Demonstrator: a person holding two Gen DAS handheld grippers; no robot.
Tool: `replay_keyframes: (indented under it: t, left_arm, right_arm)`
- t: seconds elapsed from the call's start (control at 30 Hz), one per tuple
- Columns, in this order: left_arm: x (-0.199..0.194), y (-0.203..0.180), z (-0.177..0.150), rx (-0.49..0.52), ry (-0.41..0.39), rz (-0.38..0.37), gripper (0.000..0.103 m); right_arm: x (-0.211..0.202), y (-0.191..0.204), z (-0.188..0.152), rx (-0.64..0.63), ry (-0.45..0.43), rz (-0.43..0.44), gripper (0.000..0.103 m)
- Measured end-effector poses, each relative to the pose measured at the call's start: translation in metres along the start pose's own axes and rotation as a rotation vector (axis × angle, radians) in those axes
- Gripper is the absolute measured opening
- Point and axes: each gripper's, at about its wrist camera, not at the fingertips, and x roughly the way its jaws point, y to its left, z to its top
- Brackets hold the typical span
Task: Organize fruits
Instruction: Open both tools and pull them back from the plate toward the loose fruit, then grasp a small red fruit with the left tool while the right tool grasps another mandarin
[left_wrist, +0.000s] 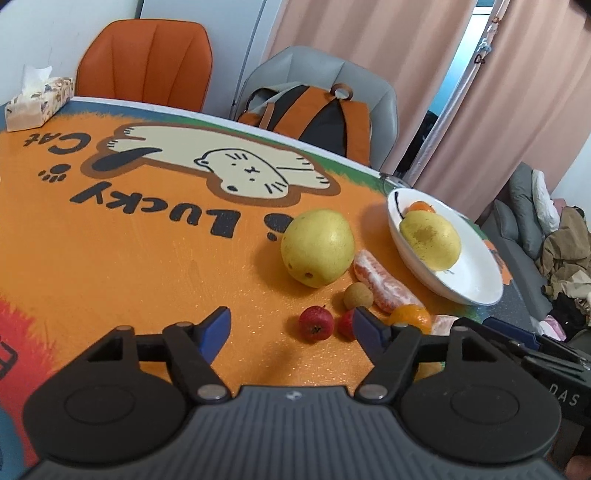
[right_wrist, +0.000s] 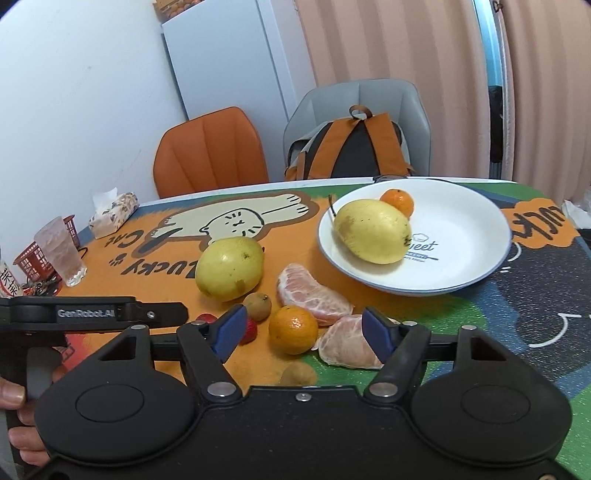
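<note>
Orange cat-print table (left_wrist: 129, 258); white plate (right_wrist: 461, 236) far right; small red fruit (left_wrist: 316, 323) just ahead of left gripper (left_wrist: 291, 326), jaws open, empty; right gripper (right_wrist: 304, 328) open, seemingly around mandarin (right_wrist: 293, 329).

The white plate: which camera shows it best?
The right wrist view. The plate shows whole, from above, with its printed lettering, a pear and a small orange. The left wrist view catches it edge-on at the right, distorted.

Plate (right_wrist: 461, 258) is looking like glossy white ceramic — table mat (left_wrist: 147, 258) is showing pebbled sheen; gripper (right_wrist: 301, 334) bodies are reading matt black plastic.
</note>
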Motion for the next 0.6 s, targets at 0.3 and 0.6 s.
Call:
replay_keyframes:
  t: [0.3, 0.6]
  left_arm:
    - [0.025, -0.003, -0.003, -0.016, 0.029, -0.013, 0.056]
    - [0.031, -0.008, -0.005, -0.004, 0.015, -0.001, 0.024]
  right_arm:
    - [0.022, 0.003, -0.001, -0.013, 0.04, 0.014, 0.06]
    - [0.037, 0.008, 0.001, -0.032, 0.067, 0.043, 0.057]
